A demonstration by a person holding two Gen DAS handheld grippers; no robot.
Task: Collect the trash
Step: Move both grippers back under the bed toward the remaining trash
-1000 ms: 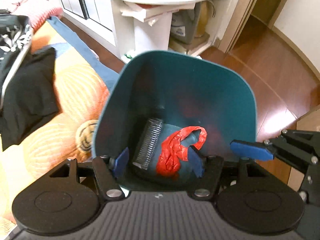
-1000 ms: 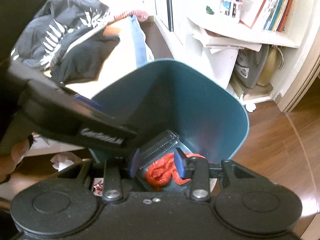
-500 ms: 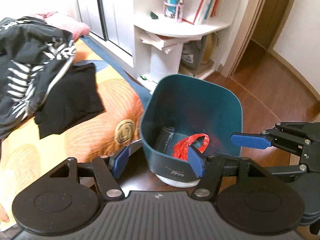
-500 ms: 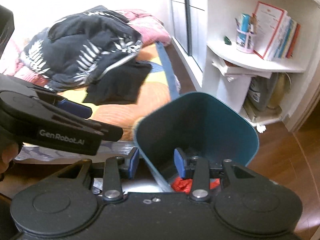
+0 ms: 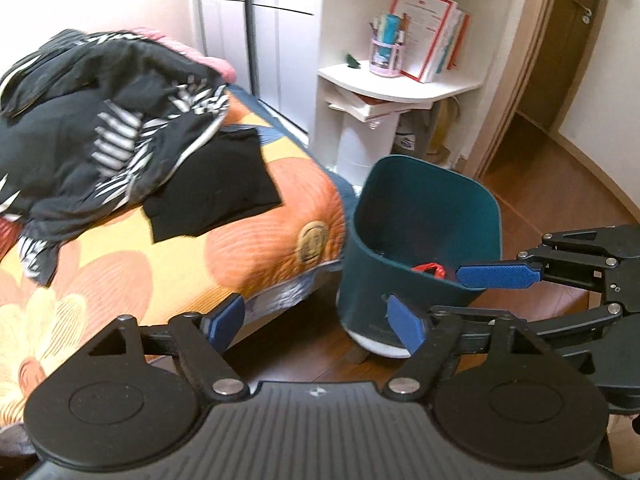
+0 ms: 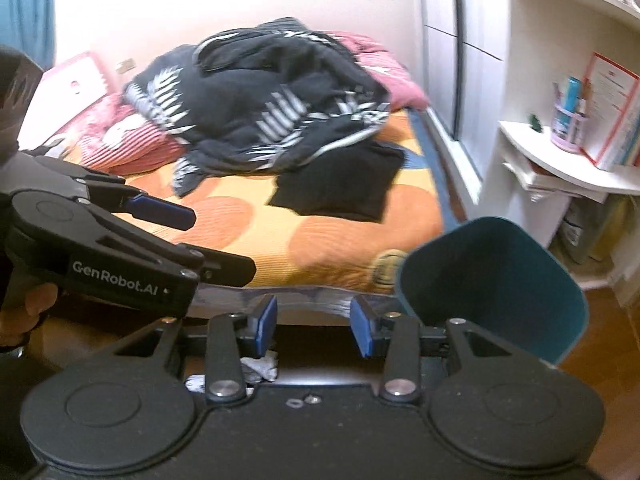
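Orange and yellow quilting covers the bed (image 5: 120, 276) that fills the left half of the left wrist view, and a heap of black clothing with white leaf print (image 5: 92, 128) lies on it toward the far left edge, with a flat black garment (image 5: 212, 192) spread just beside the heap, nearer the bed's right edge. The left gripper (image 5: 316, 320) hangs low in front of the bed's near corner with its blue pads wide apart and nothing between them. Just right of the bed's corner the teal trash bin (image 5: 404, 280) stands on the wooden floor (image 5: 560, 184), touching or nearly touching the bedding, and a scrap of red plastic (image 5: 430, 269) shows inside it near the front wall. Behind the bin a white corner shelf (image 5: 400, 80) carries a pink pen cup (image 5: 385, 56) and a row of books (image 5: 432, 36). At the right edge of that view the right gripper (image 5: 496, 276) reaches in sideways, one blue pad over the bin's near right rim. In the right wrist view the same gripper (image 6: 314, 324) also stands parted and holds nothing, a crumpled white paper (image 6: 260, 368) lying on the floor below it, close to the bed's edge, while the bin (image 6: 500, 280) sits to its right with only its dark inside wall showing.
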